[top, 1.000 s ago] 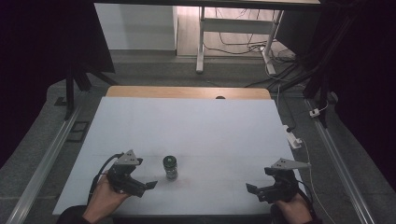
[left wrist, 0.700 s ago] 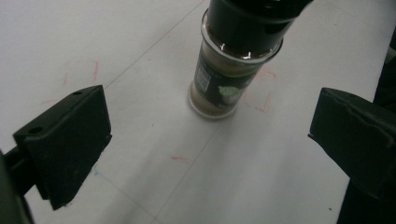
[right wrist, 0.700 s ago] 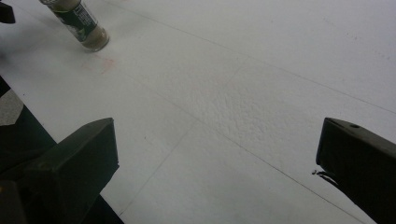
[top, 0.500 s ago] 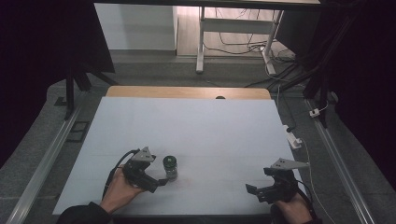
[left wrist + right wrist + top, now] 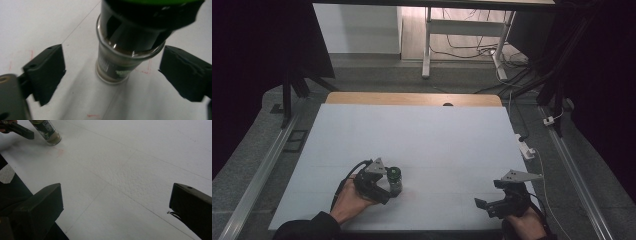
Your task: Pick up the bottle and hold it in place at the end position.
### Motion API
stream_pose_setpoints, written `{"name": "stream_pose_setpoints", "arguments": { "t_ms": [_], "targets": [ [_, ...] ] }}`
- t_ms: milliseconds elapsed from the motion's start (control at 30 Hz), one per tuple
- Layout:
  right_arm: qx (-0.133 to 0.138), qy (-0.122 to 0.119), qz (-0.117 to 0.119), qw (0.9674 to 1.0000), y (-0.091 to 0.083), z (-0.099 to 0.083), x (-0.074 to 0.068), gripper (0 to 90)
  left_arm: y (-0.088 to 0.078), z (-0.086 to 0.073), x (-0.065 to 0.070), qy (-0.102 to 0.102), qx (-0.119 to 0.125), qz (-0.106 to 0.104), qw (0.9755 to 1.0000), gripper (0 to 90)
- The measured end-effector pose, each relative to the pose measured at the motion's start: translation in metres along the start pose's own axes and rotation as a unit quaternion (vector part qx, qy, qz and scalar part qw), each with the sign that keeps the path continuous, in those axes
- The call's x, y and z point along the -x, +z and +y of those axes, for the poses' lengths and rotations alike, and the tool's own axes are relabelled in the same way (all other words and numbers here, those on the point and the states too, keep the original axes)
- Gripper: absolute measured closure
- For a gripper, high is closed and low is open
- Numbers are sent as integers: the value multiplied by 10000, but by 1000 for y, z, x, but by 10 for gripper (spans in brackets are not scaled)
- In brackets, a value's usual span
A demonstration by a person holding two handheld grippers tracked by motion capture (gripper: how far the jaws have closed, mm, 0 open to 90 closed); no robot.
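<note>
A small glass jar [image 5: 395,179] with a dark green lid stands upright on the white table sheet [image 5: 422,140], near the front left. My left gripper [image 5: 390,189] reaches it from the left, one jaw on each side. In the left gripper view the jar [image 5: 117,60] stands between the jaws of the left gripper [image 5: 113,63] with a gap at each pad. These jaws have just been closing and do not touch the glass. My right gripper [image 5: 485,206] rests open near the front right corner. The right gripper [image 5: 115,202] has nothing between its jaws, with the jar [image 5: 47,131] far off.
Faint red marks on the sheet lie around the jar's base [image 5: 146,71]. A wooden strip [image 5: 412,98] edges the far side. A white plug and cable [image 5: 527,150] lie off the right edge. Metal rails [image 5: 259,172] run along both sides.
My left gripper has moved right across the sheet to the jar, and its jaws now flank it. The right gripper has stayed put.
</note>
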State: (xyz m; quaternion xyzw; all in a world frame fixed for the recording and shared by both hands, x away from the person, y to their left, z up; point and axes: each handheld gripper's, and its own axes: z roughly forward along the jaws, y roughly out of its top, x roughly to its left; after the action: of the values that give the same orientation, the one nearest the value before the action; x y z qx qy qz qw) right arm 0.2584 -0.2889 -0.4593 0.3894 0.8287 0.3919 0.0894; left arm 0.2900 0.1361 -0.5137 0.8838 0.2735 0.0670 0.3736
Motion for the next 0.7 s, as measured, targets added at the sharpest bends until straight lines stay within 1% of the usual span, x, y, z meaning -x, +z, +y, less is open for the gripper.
{"name": "stream_pose_setpoints", "arguments": {
  "t_ms": [67,100,167,200,267,300,333,367,400,433,533,600,700],
  "targets": [
    [1,0,3,10000,0,0,0,0,0,1,0,64,13,14,10000,139],
    [2,1,5,10000,0,0,0,0,0,1,0,90,24,-6,10000,199],
    [-1,-2,8,10000,0,0,0,0,-1,1,0,115,63,-49,9999,266],
    [-1,-2,8,10000,0,0,0,0,-1,1,-1,126,71,-77,9999,266],
    [-4,-5,9,10000,0,0,0,0,-1,1,-1,144,68,-128,9998,345],
    [-4,-11,9,10000,0,0,0,0,-1,1,-1,160,64,-135,9998,401],
    [-3,-13,9,10000,0,0,0,0,-1,1,-1,169,61,-137,9997,425],
    [-3,-13,9,10000,0,0,0,0,-1,1,-1,179,56,-129,9997,425],
    [-6,-14,15,10000,0,0,0,0,-2,1,-1,183,59,-136,9997,465],
    [-6,-14,15,10000,0,0,0,0,-2,1,-1,197,68,-153,9997,465],
    [-4,-25,21,10000,0,0,0,0,-2,1,0,227,79,-188,9995,524],
    [-10,-25,20,10000,0,0,0,0,-2,1,1,291,70,-148,9994,532],
    [-14,-29,21,10000,0,0,-1,0,-2,1,1,316,64,-118,9994,539]
  ]
}}
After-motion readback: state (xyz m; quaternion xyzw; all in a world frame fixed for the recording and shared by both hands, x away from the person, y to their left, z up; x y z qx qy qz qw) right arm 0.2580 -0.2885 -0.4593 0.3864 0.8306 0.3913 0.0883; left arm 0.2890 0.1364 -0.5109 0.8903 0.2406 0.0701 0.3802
